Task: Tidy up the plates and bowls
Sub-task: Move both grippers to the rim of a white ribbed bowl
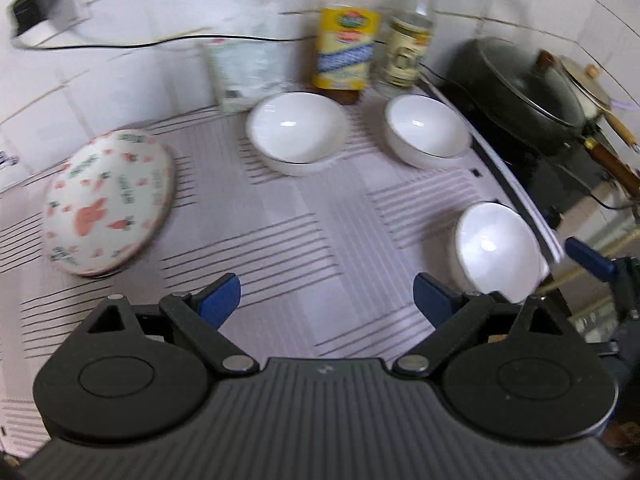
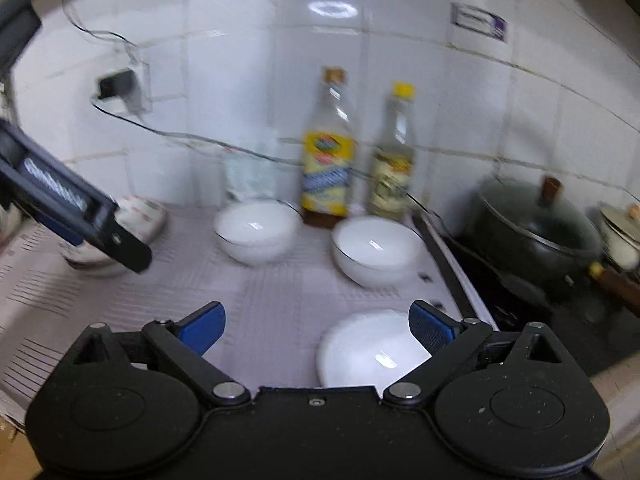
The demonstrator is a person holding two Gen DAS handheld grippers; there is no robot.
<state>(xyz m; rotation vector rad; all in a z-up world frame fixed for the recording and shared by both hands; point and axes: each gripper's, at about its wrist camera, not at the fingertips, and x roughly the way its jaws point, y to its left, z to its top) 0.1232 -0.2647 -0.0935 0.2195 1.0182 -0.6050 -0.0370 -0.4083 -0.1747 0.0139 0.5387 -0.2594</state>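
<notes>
Your left gripper [image 1: 327, 294] and right gripper [image 2: 317, 326] both gape wide, holding nothing. Three white bowls sit apart on the tabletop [image 1: 304, 240]: back-left bowl [image 1: 296, 132], back-right bowl [image 1: 427, 130], near bowl [image 1: 498, 250]. Patterned plate [image 1: 110, 204] far left. Nothing stacked yet; looks barely begun.

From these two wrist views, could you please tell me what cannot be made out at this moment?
- Patterned bowl: right wrist view, mostly hidden behind the left gripper's body; whether more dishes are stacked under it is unclear in the left wrist view.
- Nearest white bowl: right wrist view, its near edge is hidden behind the right gripper.
- Bottle labels: both views, print blurred.
- Pot: its lid hides any contents.
</notes>
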